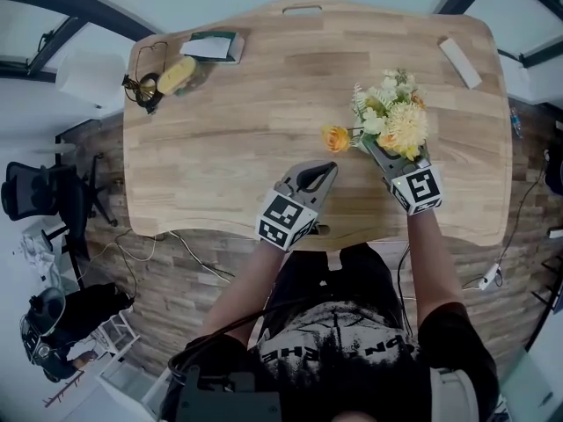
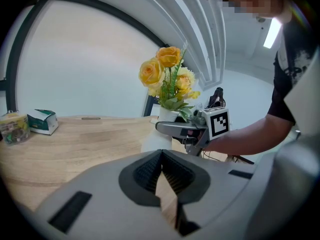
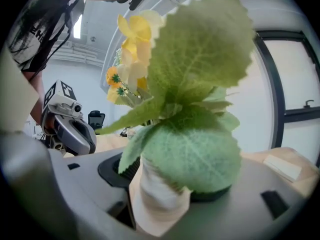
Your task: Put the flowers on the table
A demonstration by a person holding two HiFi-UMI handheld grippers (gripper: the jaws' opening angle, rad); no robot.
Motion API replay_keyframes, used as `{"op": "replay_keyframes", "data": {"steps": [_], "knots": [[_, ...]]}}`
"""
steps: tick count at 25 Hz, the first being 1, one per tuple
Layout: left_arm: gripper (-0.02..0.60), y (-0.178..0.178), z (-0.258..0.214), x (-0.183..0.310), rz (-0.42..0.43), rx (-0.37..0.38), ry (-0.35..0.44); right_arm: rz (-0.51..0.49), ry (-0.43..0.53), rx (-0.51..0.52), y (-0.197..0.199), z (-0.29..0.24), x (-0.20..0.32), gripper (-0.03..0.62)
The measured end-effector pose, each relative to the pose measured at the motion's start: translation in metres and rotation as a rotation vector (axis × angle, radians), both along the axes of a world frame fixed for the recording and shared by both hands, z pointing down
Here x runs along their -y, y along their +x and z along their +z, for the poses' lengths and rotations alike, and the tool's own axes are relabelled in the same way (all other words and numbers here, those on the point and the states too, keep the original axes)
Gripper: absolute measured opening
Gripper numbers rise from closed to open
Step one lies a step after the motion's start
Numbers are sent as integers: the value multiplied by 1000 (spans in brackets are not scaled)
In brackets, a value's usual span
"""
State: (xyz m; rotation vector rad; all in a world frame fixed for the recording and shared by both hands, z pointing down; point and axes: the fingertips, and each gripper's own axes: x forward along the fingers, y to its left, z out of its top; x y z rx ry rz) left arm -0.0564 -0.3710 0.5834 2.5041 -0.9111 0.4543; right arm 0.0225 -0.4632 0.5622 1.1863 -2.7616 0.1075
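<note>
A bunch of yellow, cream and orange artificial flowers (image 1: 396, 117) stands in a small white vase (image 3: 160, 189) on the wooden table (image 1: 229, 130), right of centre. My right gripper (image 1: 380, 148) reaches level around the vase. The vase sits between its wide jaws, with a sliver of table showing beside the left pad, so the gripper is open. Big green leaves (image 3: 200, 149) hide the right pad. My left gripper (image 1: 330, 167) hovers near the table's front edge, left of the vase, shut and empty. In the left gripper view the flowers (image 2: 167, 76) rise above the right gripper (image 2: 165, 127).
A green and white box (image 1: 214, 46), a yellowish jar (image 1: 176, 75) and black cords (image 1: 141, 90) lie at the far left corner. A white block (image 1: 460, 62) lies at the far right. An office chair (image 1: 44, 192) stands on the floor to the left.
</note>
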Motion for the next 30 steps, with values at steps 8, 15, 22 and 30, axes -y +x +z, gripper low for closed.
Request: {"op": "replay_keyframes", "data": {"steps": [8, 15, 22, 30], "knots": [[14, 8, -6, -9, 1, -8, 10, 26, -54, 12, 19, 4, -23, 290], [14, 22, -26, -15, 4, -20, 53, 72, -97, -4, 50, 1, -50, 290], [14, 27, -39, -23, -29, -25, 77, 57, -104, -14, 73, -16, -78, 222], [14, 33, -73, -19, -75, -54, 145, 16, -64, -7, 83, -55, -86, 31]]}}
